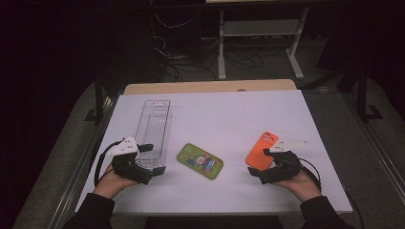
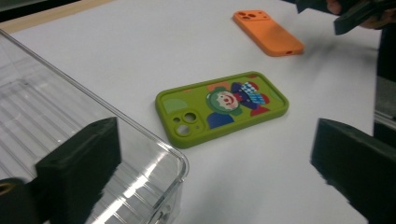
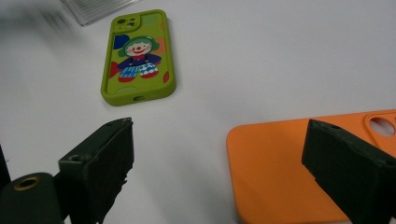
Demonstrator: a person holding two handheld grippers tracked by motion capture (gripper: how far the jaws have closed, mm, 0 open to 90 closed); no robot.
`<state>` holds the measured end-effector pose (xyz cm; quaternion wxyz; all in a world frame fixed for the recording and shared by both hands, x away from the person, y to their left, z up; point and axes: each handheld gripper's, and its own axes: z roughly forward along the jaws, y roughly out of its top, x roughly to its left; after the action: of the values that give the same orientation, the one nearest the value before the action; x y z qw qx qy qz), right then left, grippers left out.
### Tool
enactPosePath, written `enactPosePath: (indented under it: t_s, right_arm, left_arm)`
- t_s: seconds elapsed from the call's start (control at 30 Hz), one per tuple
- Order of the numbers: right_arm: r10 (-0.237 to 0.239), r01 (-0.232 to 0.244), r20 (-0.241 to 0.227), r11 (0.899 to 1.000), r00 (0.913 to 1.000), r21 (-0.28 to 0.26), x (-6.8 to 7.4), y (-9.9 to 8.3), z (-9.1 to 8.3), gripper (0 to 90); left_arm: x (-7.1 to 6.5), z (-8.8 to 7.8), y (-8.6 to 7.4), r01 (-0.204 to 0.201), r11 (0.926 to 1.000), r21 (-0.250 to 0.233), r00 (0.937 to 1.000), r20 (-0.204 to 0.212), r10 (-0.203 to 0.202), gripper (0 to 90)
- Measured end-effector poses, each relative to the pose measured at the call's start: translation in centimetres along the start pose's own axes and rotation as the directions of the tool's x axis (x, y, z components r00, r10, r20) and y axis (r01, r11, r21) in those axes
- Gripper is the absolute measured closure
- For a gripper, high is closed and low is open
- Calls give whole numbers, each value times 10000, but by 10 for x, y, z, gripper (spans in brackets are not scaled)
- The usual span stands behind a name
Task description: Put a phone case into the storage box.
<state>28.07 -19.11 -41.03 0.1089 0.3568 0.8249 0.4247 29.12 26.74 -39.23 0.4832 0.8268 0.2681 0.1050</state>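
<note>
Right gripper (image 1: 260,164) sat jaws apart, holding nothing, near the table's (image 1: 239,105) right front edge, touching-close to the orange phone case (image 1: 261,149), whose long axis ran away from me. Left gripper (image 1: 150,160) also gaped, beside the clear tray (image 1: 154,125); green case (image 1: 200,161) lay between.

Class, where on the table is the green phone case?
In the high view, the green phone case lies near the front centre, between the clear tray and the orange case.
</note>
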Motion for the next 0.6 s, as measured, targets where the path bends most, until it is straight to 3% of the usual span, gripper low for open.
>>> enactPosePath:
  t_s: [0.2,0.27,0.6]
  right_arm:
    - [-49,50,-92,9998,9999,167,1,5,3,83]
    - [-156,160,-170,9996,9997,229,2,9,4,65]
    - [-559,580,-317,9958,9979,714,14,33,21,25]
  left_arm:
    - [2,4,0,194,9998,74,9997,151,-195,0]
    - [3,4,1,64,9999,160,9998,179,-67,0]
    - [4,5,2,214,9997,-67,9995,238,-213,0]
